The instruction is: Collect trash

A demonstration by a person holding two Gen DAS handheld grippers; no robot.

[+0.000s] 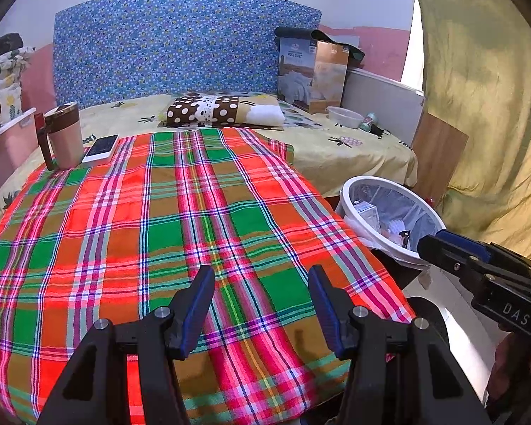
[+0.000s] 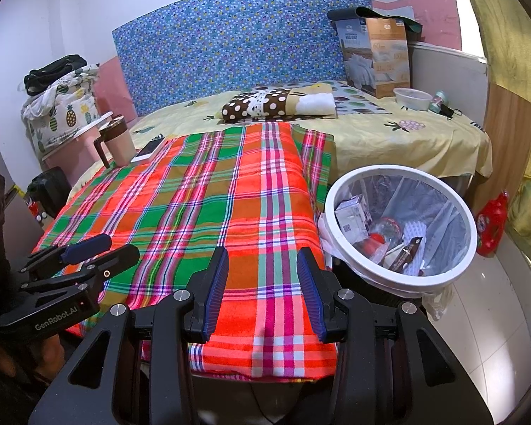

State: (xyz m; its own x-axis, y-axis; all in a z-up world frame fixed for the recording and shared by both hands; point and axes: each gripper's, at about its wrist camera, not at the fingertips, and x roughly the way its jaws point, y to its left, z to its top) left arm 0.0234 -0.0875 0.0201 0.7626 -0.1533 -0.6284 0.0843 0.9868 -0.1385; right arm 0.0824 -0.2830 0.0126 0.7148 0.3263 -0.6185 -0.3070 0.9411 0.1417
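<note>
We hold both grippers above the near end of a bed, and both point down at a checked cloth [image 1: 166, 219] in red, green and orange that is spread over it. The left gripper [image 1: 262, 304] has its jaws standing wide apart, and between them we see only the cloth, so they hold nothing. The right gripper [image 2: 262, 292] has its jaws parted a little less, also with only cloth between them, and it is empty too. To the right of the right jaws, just beside the edge of the bed, stands a white trash bin [image 2: 340, 191] with a clear liner. The trash lies inside it: a small white carton [image 2: 352, 214], a crumpled clear bottle with a red cap [image 2: 378, 237], a dark wrapper [image 2: 405, 253] and some white paper. From the left wrist view the same bin is ahead and to the right of the left jaws, and the tip of the right gripper reaches in front of its rim. Ahead and to the left of both jaws, at the far corner of the cloth, a pink mug with a brown handle [image 1: 65, 134] stands upright, and a white phone [image 1: 101, 148] lies flat just beside it. Farther ahead a dotted pillow [image 2: 276, 104] lies on the yellow sheet [image 2: 389, 138].
</note>
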